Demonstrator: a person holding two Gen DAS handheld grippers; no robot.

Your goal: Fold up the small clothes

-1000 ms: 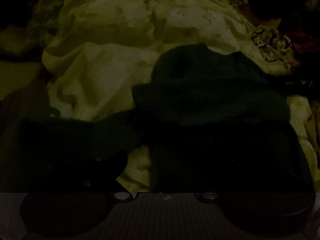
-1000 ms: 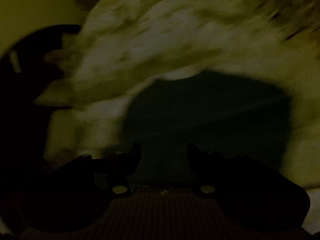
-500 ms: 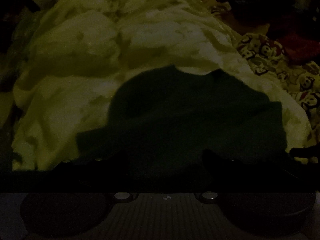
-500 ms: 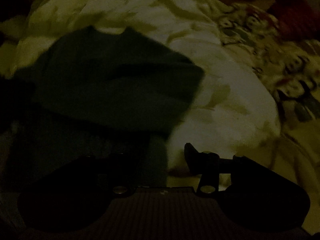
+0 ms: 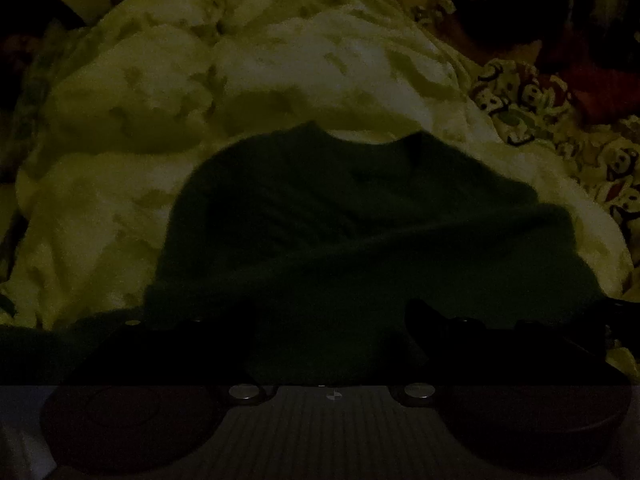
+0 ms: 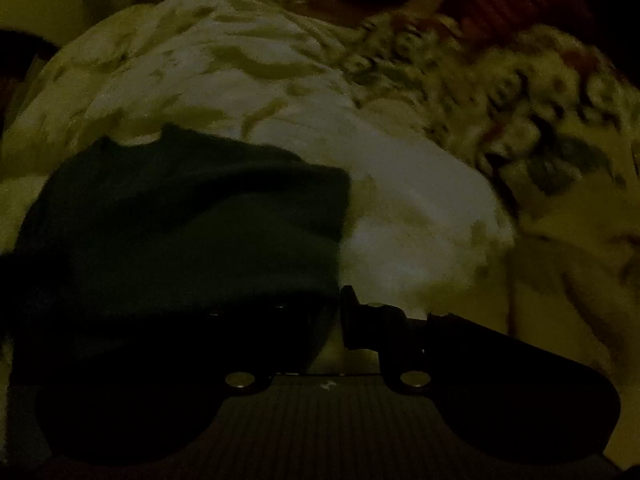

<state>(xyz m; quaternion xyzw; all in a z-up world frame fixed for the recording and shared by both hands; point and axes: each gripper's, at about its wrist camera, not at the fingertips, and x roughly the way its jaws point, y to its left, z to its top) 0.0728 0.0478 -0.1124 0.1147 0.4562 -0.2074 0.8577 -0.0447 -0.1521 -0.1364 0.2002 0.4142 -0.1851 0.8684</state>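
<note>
Gripper (image 5: 332, 320) over garment (image 5: 360, 232), quilt (image 5: 200, 92).

Left gripper (image 5: 332, 320): low and level, both fingers dark and hard to make out. The right finger (image 5: 424, 316) shows as a black tip; the left one is lost in shadow. A wide gap lies between them, jaws standing apart.

Right gripper (image 6: 312, 312): also low. Its right finger (image 6: 352, 312) is distinct, blunt-tipped. The left finger cannot be separated from the darkness, so jaw spacing is undetermined.
</note>
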